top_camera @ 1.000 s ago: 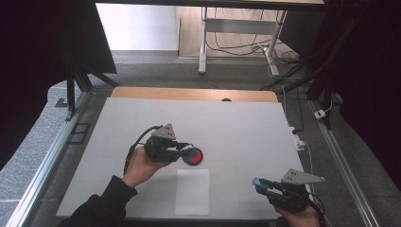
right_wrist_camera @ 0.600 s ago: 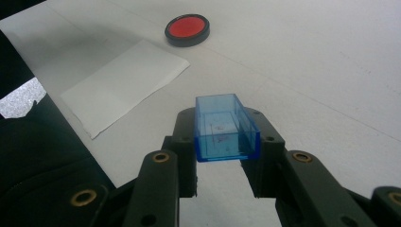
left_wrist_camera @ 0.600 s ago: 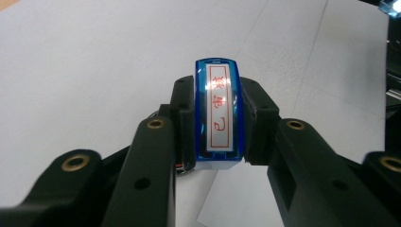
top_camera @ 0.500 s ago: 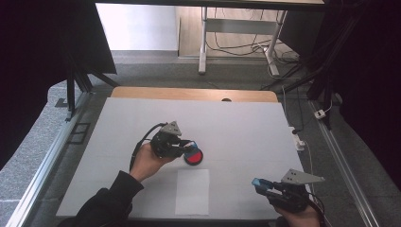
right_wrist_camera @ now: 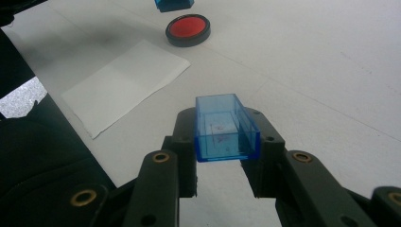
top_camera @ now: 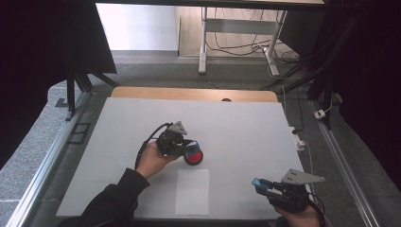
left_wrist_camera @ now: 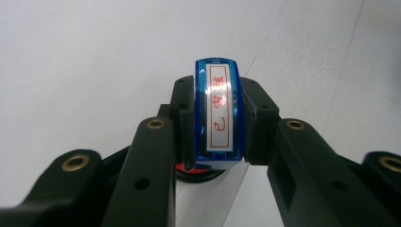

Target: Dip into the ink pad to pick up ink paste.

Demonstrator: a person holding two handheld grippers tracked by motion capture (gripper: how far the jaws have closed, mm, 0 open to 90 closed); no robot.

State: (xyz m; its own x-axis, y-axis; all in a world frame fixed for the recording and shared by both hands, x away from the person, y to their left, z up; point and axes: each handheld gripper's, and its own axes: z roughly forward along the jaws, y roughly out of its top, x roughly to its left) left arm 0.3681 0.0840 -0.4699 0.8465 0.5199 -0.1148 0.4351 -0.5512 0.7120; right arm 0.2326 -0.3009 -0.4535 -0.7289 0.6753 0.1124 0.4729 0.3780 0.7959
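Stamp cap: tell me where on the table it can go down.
Free: the far half of the table and the patch between paper and right hand-held gripper. Crowded: around the ink pad, under the left hand-held gripper holding the stamp.

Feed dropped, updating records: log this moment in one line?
left gripper: shut on blue stamp, over red ink pad | right gripper: shut on blue stamp cap | paper sheet: unstamped

- One blue stamp (left_wrist_camera: 218, 113)
- One clear blue stamp cap (right_wrist_camera: 224, 127)
- One round red ink pad (top_camera: 194, 156)
- One white paper sheet (top_camera: 192, 191)
- Two grippers: left gripper (top_camera: 188, 146), right gripper (top_camera: 261, 185)
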